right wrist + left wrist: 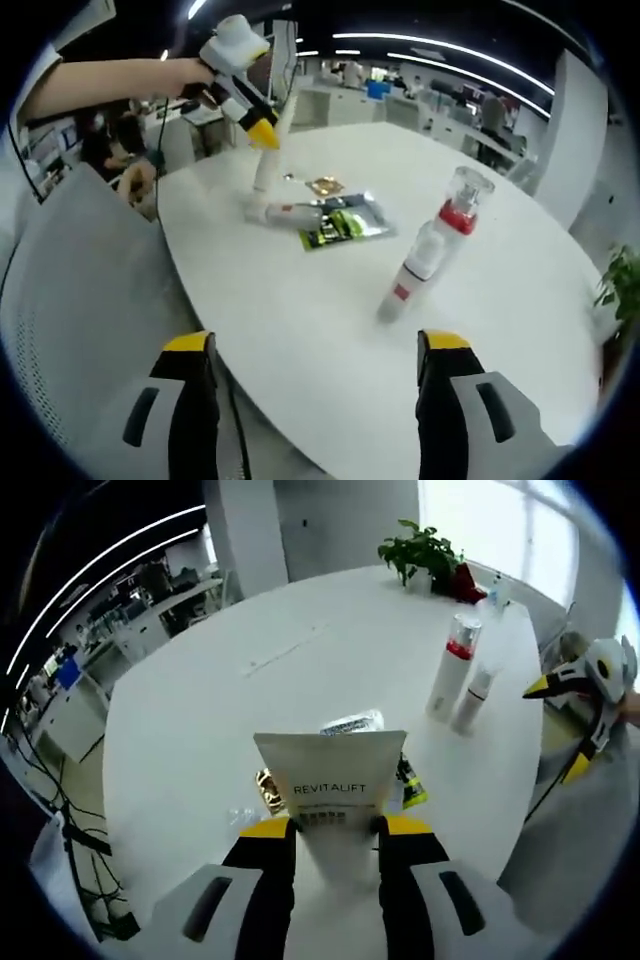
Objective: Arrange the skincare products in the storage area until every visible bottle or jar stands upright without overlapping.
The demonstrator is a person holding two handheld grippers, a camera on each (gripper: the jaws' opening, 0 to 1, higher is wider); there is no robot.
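In the left gripper view, we saw the left gripper [335, 825] pinching the flat end of a white tube marked REVITALIFT [330, 770] above the white table [200, 710]. Just beyond it lay a silver sachet [352, 723], a gold sachet [270, 790] and a green packet [411, 783]. Farther right, two bottles stood upright and close together: a red-banded bottle [452, 665] and a smaller white bottle [473, 698]. A potted plant [425, 555] stood at the far edge. In the right gripper view, the right gripper [320, 345] hung with fingers spread and nothing between them, near the table edge.
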